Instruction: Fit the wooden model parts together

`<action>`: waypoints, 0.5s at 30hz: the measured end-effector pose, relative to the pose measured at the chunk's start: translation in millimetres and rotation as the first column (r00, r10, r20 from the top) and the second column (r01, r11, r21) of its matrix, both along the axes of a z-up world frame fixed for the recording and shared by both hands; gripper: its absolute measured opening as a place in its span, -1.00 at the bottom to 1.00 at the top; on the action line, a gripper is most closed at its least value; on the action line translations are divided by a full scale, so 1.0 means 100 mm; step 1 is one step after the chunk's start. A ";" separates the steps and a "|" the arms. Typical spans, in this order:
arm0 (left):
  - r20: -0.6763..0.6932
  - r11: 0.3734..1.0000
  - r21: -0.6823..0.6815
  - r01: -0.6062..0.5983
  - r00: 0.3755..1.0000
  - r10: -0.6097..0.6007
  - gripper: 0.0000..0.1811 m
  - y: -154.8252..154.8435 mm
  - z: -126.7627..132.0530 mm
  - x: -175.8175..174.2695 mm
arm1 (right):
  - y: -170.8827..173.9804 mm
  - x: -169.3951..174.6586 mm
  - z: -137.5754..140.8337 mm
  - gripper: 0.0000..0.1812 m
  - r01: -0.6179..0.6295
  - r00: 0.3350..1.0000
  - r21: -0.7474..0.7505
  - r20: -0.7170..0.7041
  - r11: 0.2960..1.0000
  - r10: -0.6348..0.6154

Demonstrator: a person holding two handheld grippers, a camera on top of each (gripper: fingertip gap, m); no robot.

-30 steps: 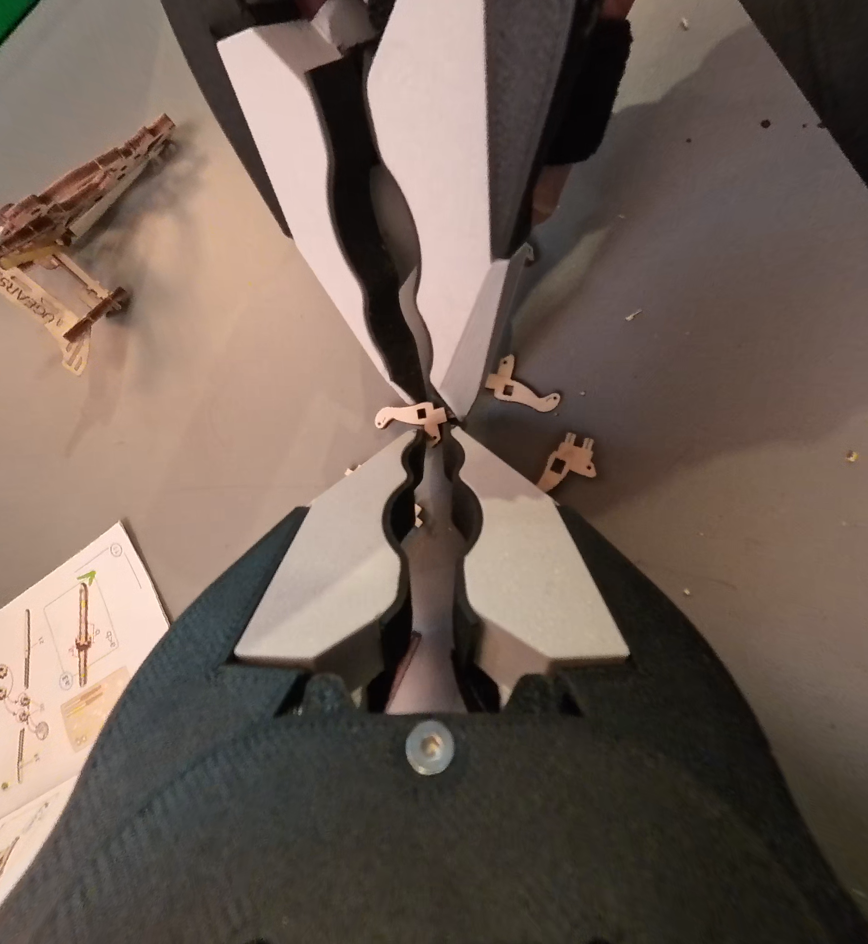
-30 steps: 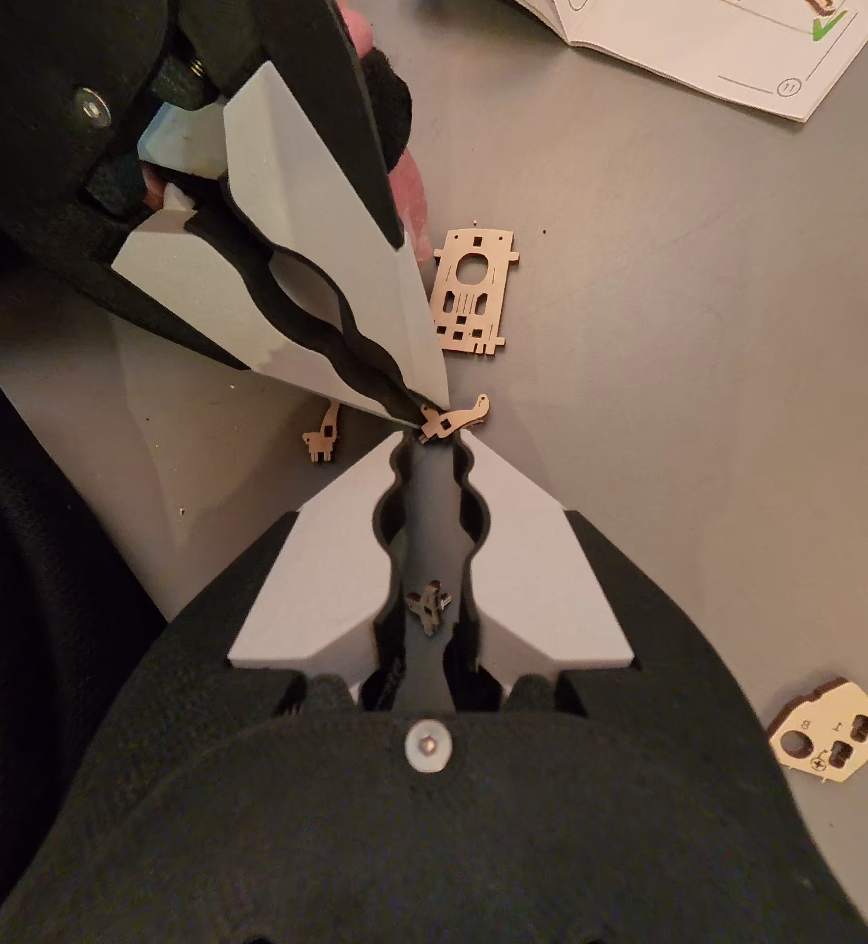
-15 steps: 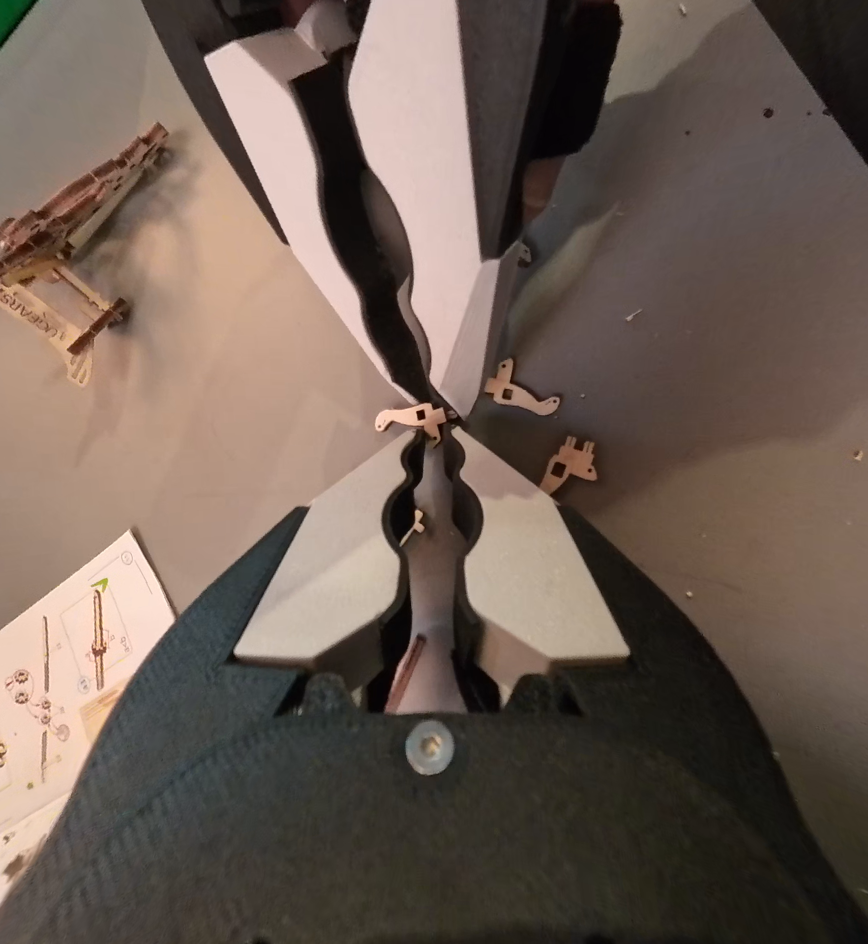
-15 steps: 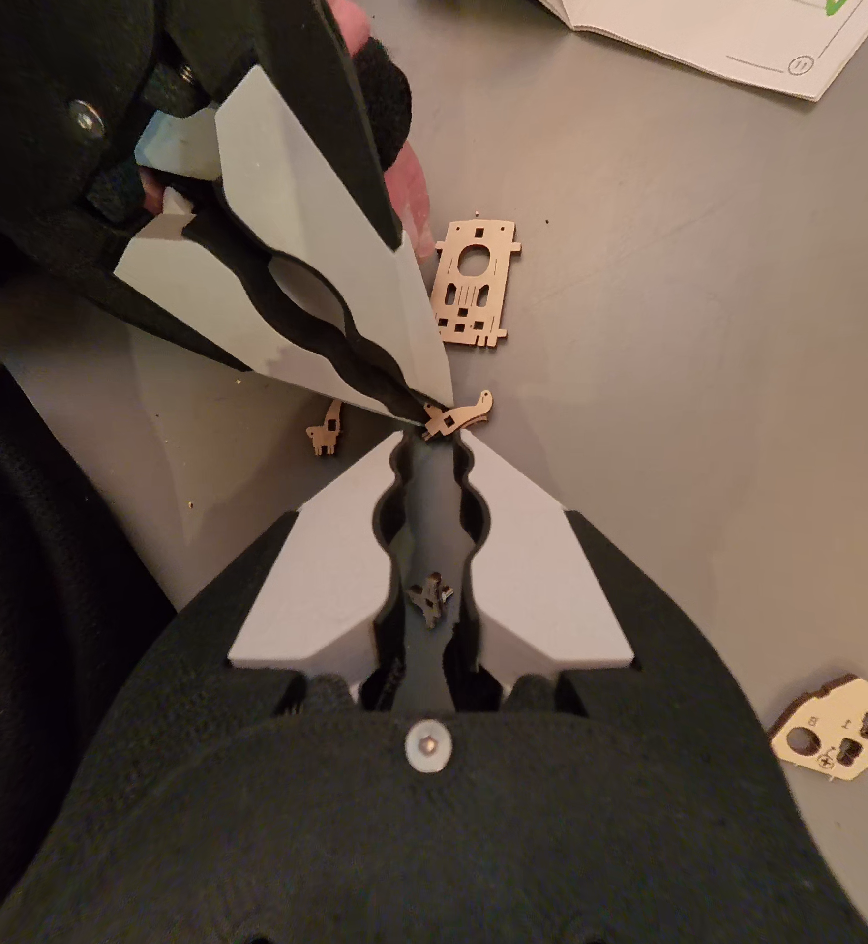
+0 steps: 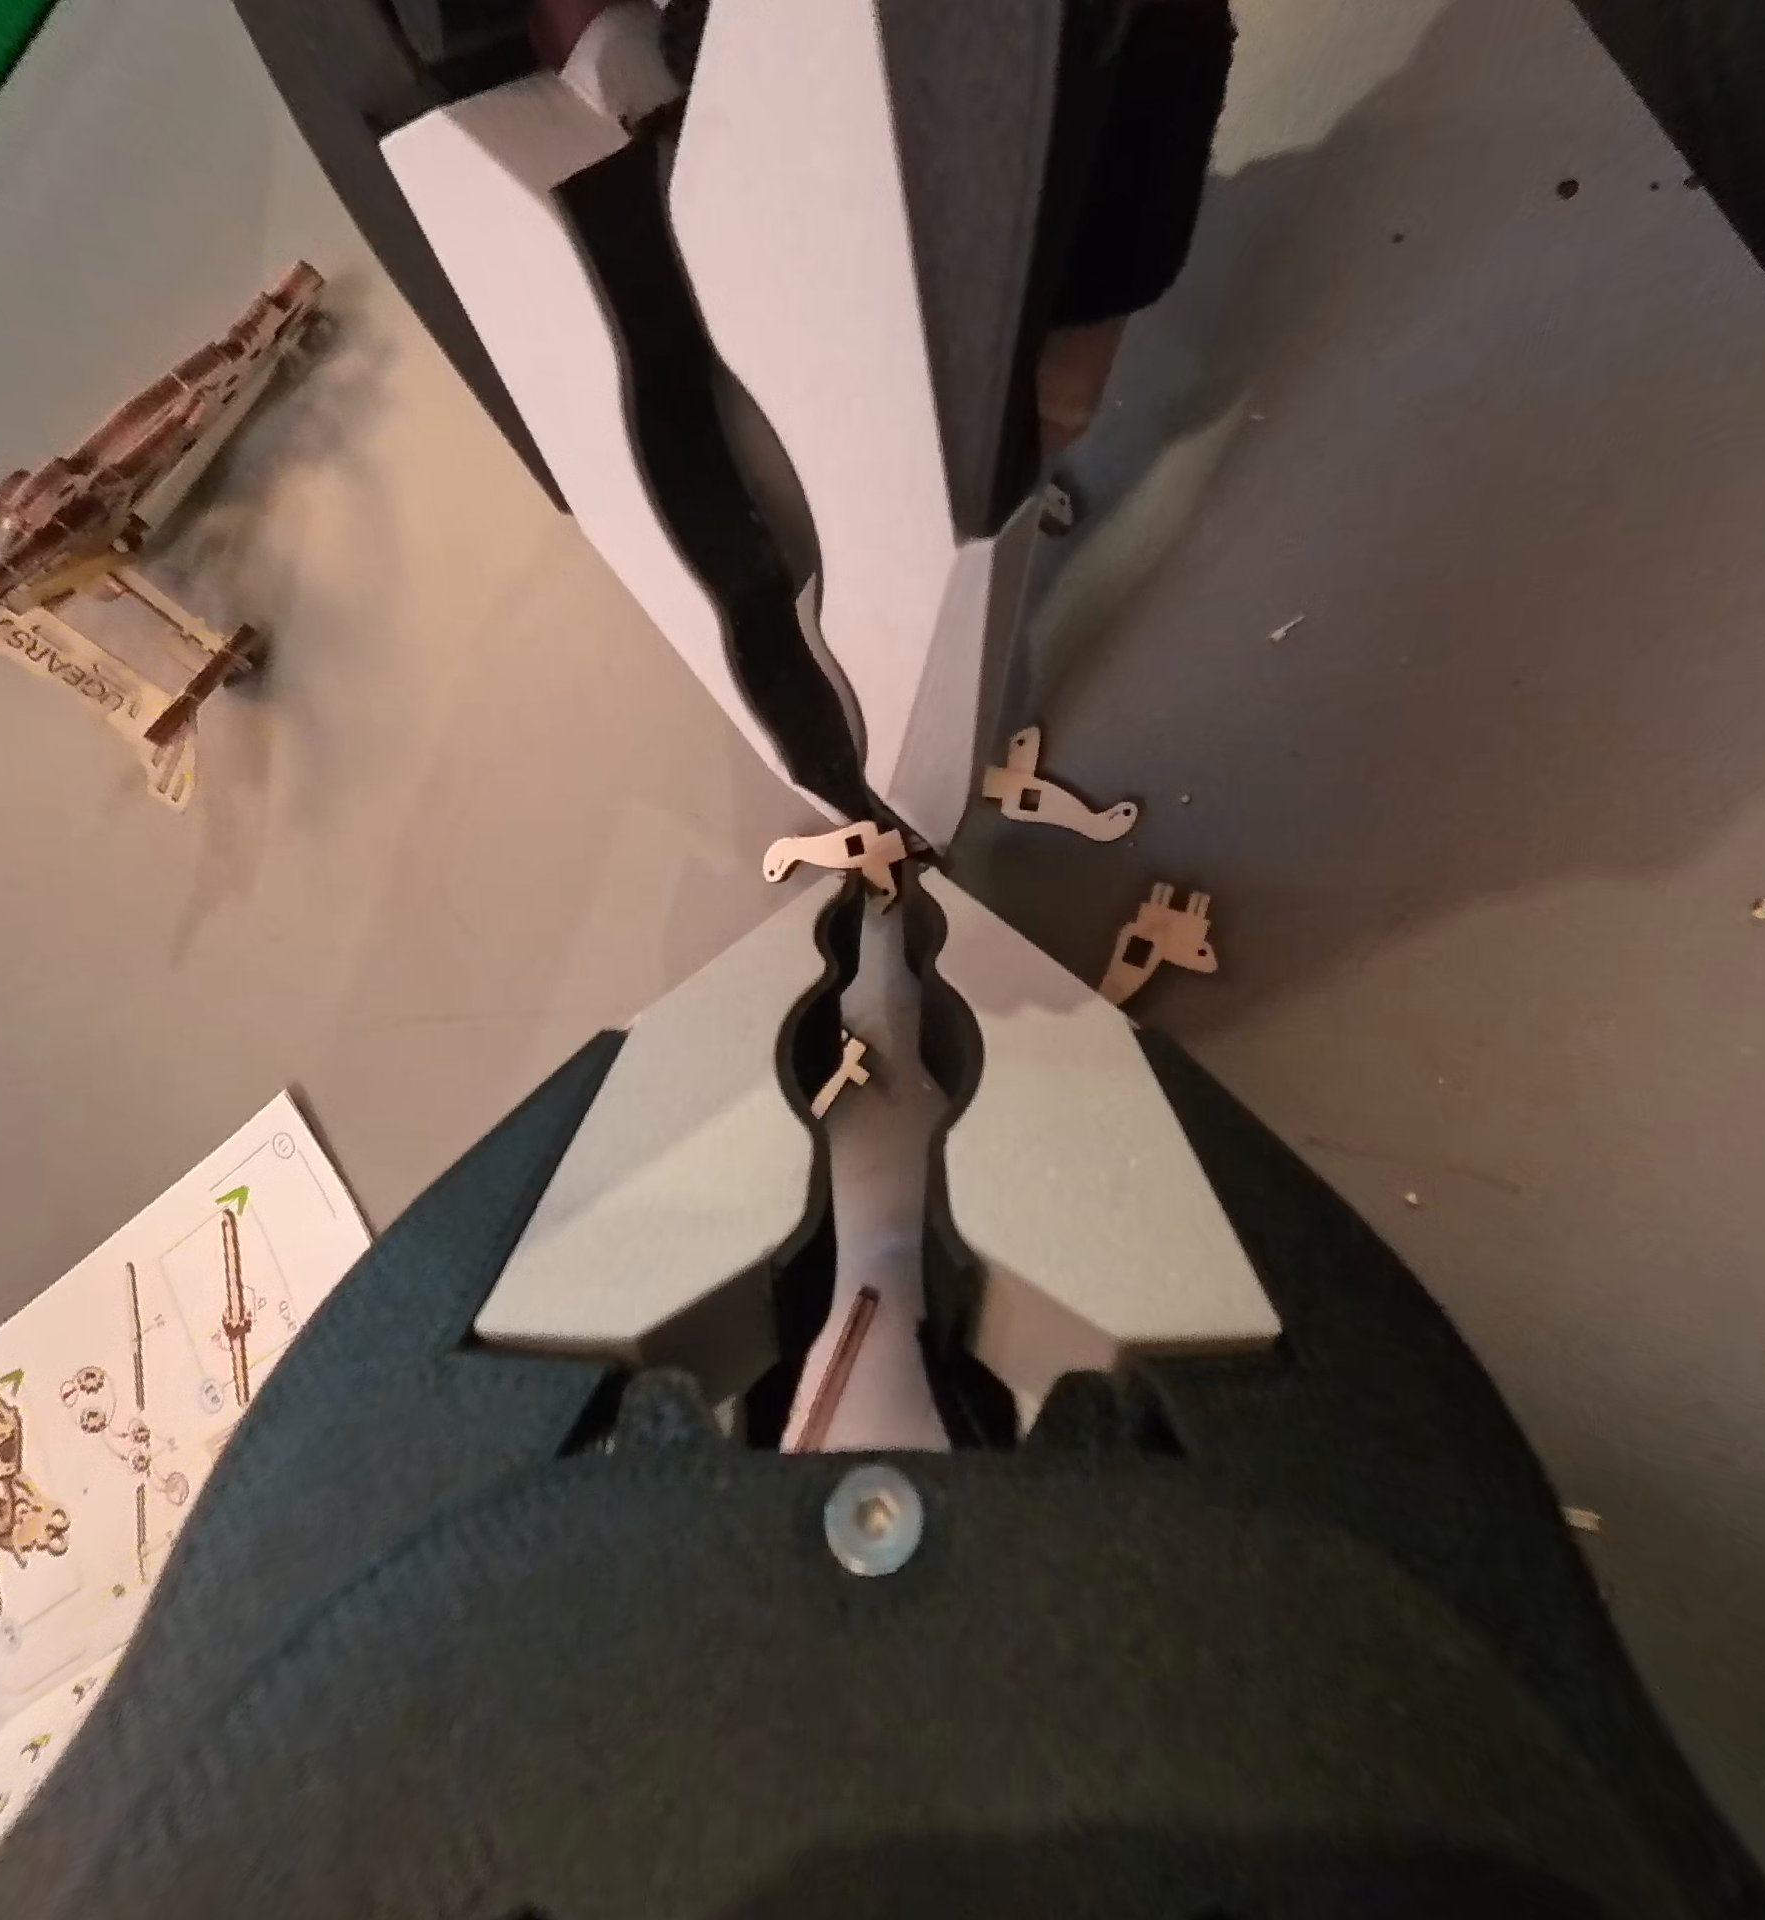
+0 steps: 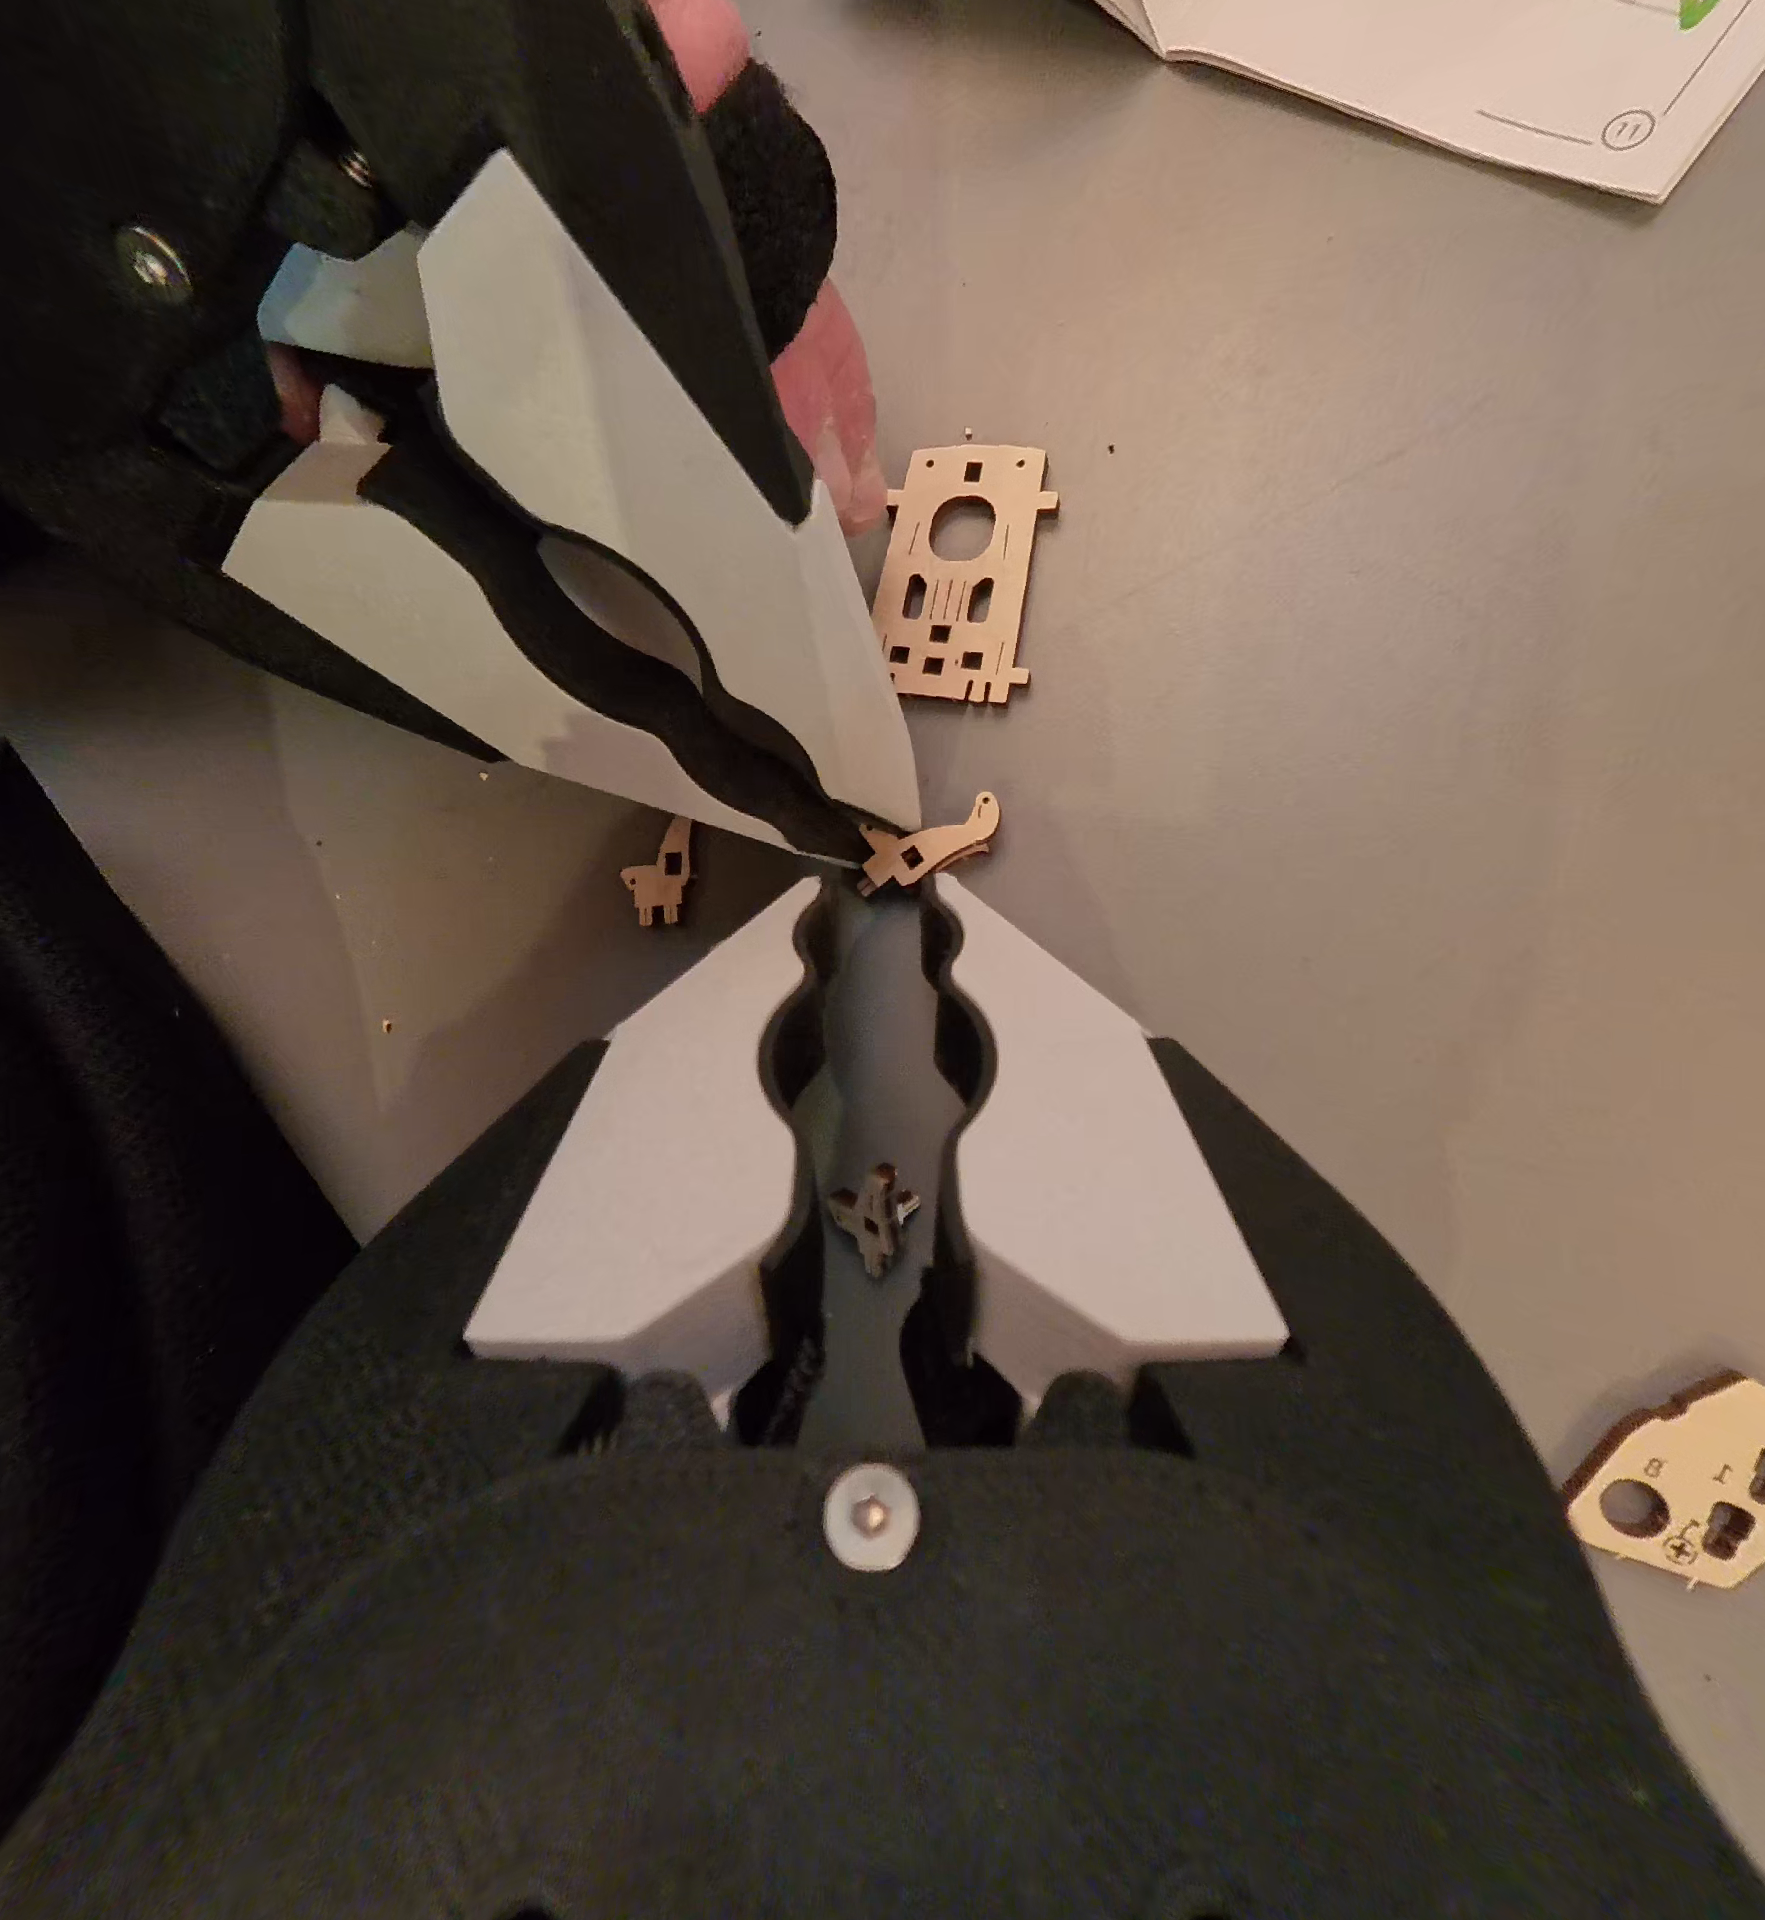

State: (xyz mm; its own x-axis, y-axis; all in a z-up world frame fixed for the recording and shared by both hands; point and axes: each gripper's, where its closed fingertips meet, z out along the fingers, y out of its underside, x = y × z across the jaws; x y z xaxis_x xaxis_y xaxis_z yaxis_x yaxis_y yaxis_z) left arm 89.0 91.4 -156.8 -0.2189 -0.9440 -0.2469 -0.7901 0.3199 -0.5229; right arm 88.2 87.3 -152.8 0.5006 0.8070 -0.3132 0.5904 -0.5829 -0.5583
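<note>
My two grippers meet tip to tip above the grey table (image 5: 1480, 727). A small curved wooden lever (image 5: 831, 852) with a square hole is pinched between them. My left gripper (image 5: 883, 896) is shut on its lower tab. My right gripper (image 5: 901, 831) comes in from above and is shut on its end. In the right wrist view the lever (image 6: 925, 847) sticks out to the right of my right gripper (image 6: 883, 883), and my left gripper (image 6: 852, 842) reaches in from the upper left. I cannot tell whether a second tiny part is also held.
On the table lie a second lever (image 5: 1060, 805), a pegged part (image 5: 1164, 935), a small cross part (image 6: 873, 1216), a holed flat plate (image 6: 966, 577), a tan offcut (image 6: 1699, 1475), a part-built wooden model (image 5: 119, 582) and instruction sheets (image 5: 130, 1403). A person's fingers (image 6: 826, 364) hold the left gripper. My left and right fingertips are right by each other. The tan offcut (image 6: 1699, 1475) is about equally far from each gripper, around 15 cm.
Both grippers stay tip to tip on the lever. They have drifted slightly over the table: the cross part under the fingers and the instruction sheets have shifted in view.
</note>
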 end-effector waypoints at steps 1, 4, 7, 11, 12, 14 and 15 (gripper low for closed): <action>-0.001 1.000 -0.001 0.000 1.000 0.000 -0.93 0.00 0.00 0.00 | 0.00 0.00 0.00 -0.86 0.000 1.000 0.000 0.001 1.000 0.000; -0.005 1.000 -0.009 -0.002 1.000 0.002 -0.88 -0.01 0.01 -0.02 | 0.01 0.02 0.02 -0.84 0.005 1.000 0.008 0.000 1.000 -0.005; -0.007 1.000 -0.015 -0.017 1.000 0.017 -0.85 0.01 0.03 -0.06 | 0.04 0.07 0.08 -0.82 0.015 1.000 0.015 -0.008 1.000 -0.015; 0.017 0.997 -0.027 -0.068 0.998 0.069 -0.81 0.02 0.13 -0.16 | 0.08 0.22 0.22 -0.80 0.020 0.999 0.050 -0.028 0.999 -0.019; 0.024 0.996 -0.030 -0.079 0.997 0.080 -0.80 0.01 0.16 -0.19 | 0.06 0.25 0.25 -0.79 0.008 0.999 0.050 -0.031 0.999 -0.006; 0.034 0.994 -0.039 -0.102 0.994 0.104 -0.79 -0.03 0.18 -0.25 | -0.02 0.29 0.26 -0.76 -0.032 0.999 0.039 -0.020 0.999 0.033; 0.040 0.993 -0.040 -0.112 0.993 0.114 -0.80 -0.04 0.19 -0.28 | -0.08 0.31 0.25 -0.75 -0.057 0.998 0.047 -0.008 0.997 0.058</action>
State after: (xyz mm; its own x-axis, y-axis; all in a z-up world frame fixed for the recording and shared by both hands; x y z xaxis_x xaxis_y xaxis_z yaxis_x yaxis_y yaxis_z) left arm 60.8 87.2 -137.5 -0.1008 -0.9709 -0.2174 -0.7971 0.2096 -0.5663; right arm 118.9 79.6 -128.2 0.4501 0.8483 -0.2791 0.6170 -0.5213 -0.5895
